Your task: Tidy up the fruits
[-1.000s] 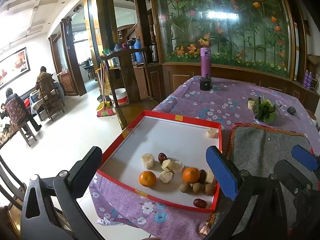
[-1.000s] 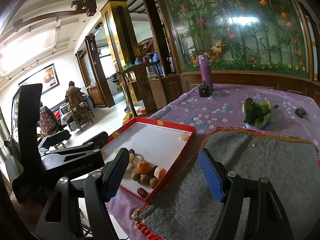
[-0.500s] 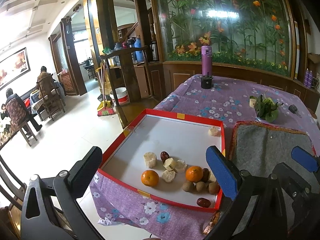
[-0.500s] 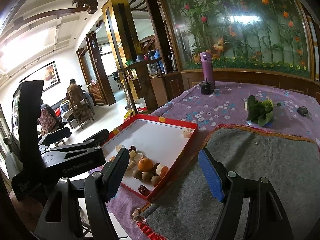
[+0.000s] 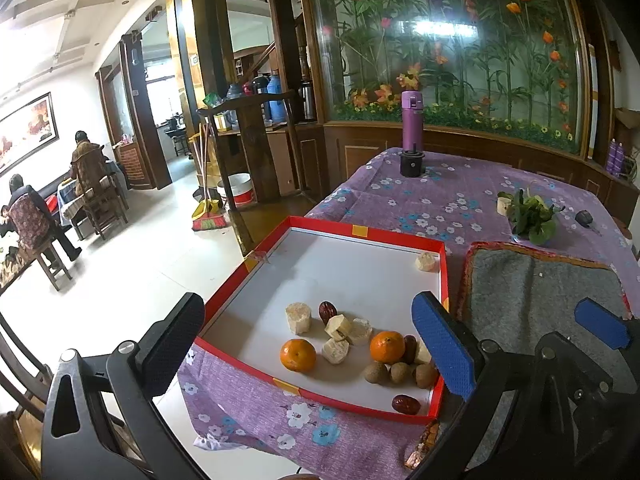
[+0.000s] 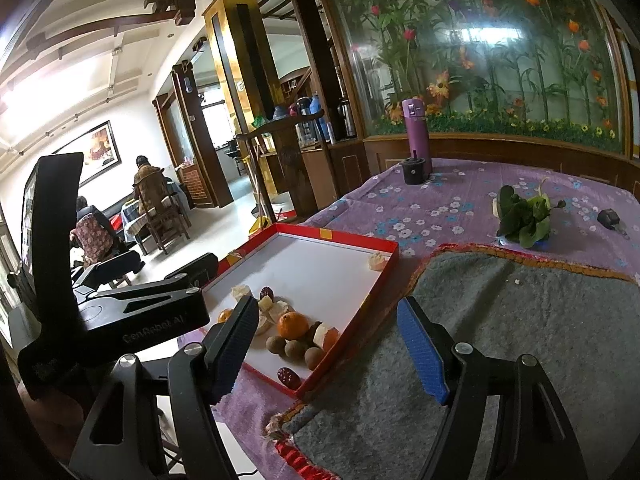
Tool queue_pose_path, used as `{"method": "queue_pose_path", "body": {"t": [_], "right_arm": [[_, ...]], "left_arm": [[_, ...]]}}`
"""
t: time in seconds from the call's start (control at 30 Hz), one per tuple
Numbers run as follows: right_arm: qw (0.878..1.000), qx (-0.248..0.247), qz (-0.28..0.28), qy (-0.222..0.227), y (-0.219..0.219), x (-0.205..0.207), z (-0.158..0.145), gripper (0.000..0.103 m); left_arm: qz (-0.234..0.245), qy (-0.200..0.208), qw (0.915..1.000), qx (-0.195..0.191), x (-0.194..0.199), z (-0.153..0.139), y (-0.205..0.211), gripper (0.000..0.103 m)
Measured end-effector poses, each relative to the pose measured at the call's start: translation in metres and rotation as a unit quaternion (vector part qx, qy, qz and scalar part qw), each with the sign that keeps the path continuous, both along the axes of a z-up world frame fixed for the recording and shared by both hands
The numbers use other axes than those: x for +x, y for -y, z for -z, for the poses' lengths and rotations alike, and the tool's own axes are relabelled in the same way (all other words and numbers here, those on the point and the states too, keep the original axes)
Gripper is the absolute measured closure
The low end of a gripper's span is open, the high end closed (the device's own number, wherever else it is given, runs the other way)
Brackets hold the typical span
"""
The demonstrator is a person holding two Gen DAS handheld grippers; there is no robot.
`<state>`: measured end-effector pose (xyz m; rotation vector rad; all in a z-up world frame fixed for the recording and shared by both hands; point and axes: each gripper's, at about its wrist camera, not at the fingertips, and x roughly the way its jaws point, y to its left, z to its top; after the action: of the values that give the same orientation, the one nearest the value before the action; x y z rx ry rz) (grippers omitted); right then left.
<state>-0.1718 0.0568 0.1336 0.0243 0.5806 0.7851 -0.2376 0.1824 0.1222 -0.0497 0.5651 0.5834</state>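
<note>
Oranges [image 5: 298,355], brown longans [image 5: 399,372] and pale, possibly banana, chunks [image 5: 298,318] lie clustered in a red-rimmed white tray [image 5: 344,232] while left gripper [image 5: 308,344] and right gripper [image 6: 332,344] hover spread wide, holding nothing.

Bright white-tiled floor [image 5: 132,264], wooden pillars [image 5: 196,64], painted glass flower panel [image 5: 452,40] behind the purple-clothed table [image 5: 452,200]
</note>
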Motion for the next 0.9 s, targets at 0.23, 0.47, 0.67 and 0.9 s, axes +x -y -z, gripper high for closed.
{"method": "queue_pose_path", "body": {"t": [0.23, 0.47, 0.67, 0.9], "right_arm": [[1.0, 0.001, -0.005, 0.001, -0.004, -0.001, 0.002, 0.03], [1.0, -0.006, -0.014, 0.01, -0.014, -0.004, 0.001, 0.03], [1.0, -0.009, -0.016, 0.01, -0.017, -0.005, 0.002, 0.03], [1.0, -0.014, -0.019, 0.011, -0.021, -0.006, 0.004, 0.03]], "left_arm": [[0.0, 0.001, 1.0, -0.004, 0.0, 0.001, 0.0, 0.0], [0.004, 0.014, 0.9998, -0.013, -0.006, -0.002, -0.005, 0.0], [0.002, 0.026, 0.9996, -0.013, -0.011, -0.006, -0.01, 0.0], [0.004, 0.031, 0.9994, -0.013, -0.013, -0.007, -0.012, 0.0]]}}
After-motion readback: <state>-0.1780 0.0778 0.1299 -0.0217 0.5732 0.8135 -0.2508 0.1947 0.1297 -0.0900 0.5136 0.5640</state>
